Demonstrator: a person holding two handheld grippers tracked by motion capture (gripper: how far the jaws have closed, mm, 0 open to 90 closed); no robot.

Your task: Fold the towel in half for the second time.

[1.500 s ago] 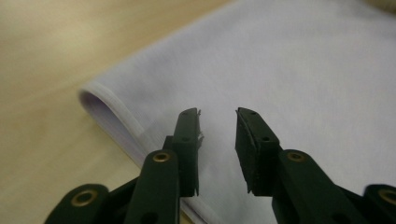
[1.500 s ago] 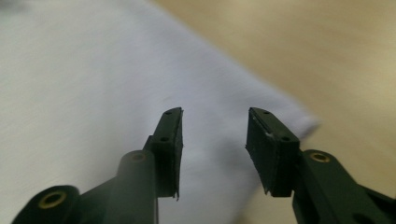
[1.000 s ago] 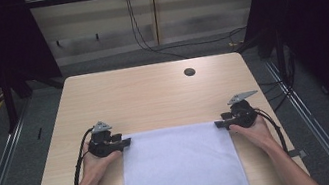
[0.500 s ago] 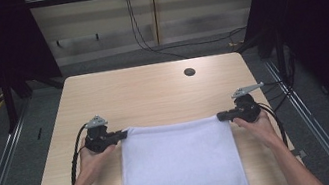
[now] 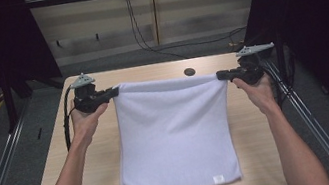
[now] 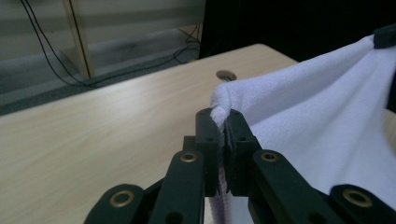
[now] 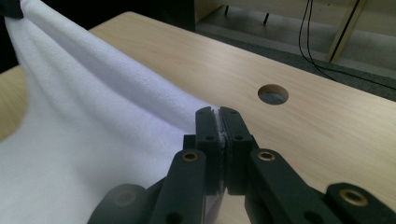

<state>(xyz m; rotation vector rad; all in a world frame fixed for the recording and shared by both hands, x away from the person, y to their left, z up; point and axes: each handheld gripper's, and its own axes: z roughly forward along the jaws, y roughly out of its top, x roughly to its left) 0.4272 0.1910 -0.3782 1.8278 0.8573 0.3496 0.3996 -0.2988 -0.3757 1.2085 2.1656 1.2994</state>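
A white towel point(image 5: 174, 131) hangs stretched between my two grippers, its far edge lifted and its near edge resting on the wooden table point(image 5: 149, 72). My left gripper point(image 5: 114, 91) is shut on the towel's far left corner. In the left gripper view the cloth point(image 6: 317, 107) bunches up between the closed tips of that gripper point(image 6: 223, 116). My right gripper point(image 5: 220, 75) is shut on the far right corner. In the right gripper view the towel point(image 7: 93, 116) runs off to the left from that gripper point(image 7: 218, 114). A small label sits at the towel's near right corner.
A round cable hole point(image 5: 189, 72) lies in the table just beyond the towel's top edge. Dark curtains stand at both sides, and metal rails run along the floor. Cables hang behind the table's far edge.
Both grippers closed on the towel's far corners and rose, lifting the far edge off the table. The towel went from lying flat to hanging taut between them.
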